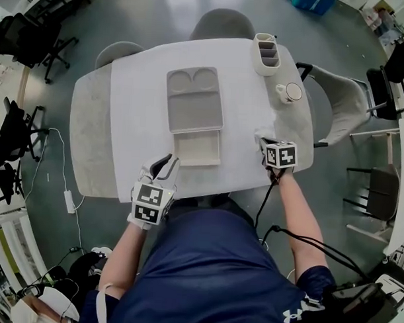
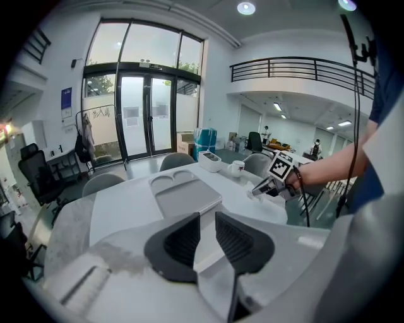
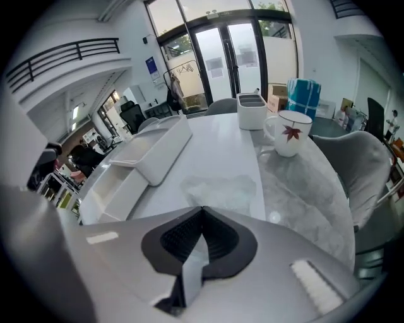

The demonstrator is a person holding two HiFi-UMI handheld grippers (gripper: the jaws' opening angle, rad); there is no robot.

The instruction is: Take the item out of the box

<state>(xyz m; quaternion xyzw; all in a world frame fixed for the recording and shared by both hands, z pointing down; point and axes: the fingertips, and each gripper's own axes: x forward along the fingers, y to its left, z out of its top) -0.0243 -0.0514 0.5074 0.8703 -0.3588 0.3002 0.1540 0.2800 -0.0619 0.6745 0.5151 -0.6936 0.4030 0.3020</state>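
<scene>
The open white box lies on the white cloth, and I see nothing inside it. Its grey compartment lid lies just behind it. My right gripper is low over the cloth to the right of the box, jaws shut on an edge of a clear plastic packet. The rest of the packet rests crumpled on the cloth ahead of the jaws. The left gripper view shows the same gripper with the packet under its tip. My left gripper hovers at the near table edge, left of the box, open and holding nothing.
A white mug with a red leaf stands at the back right, and a white divided holder sits behind it. Grey chairs ring the far side and a chair stands at the right. A cable hangs from my right wrist.
</scene>
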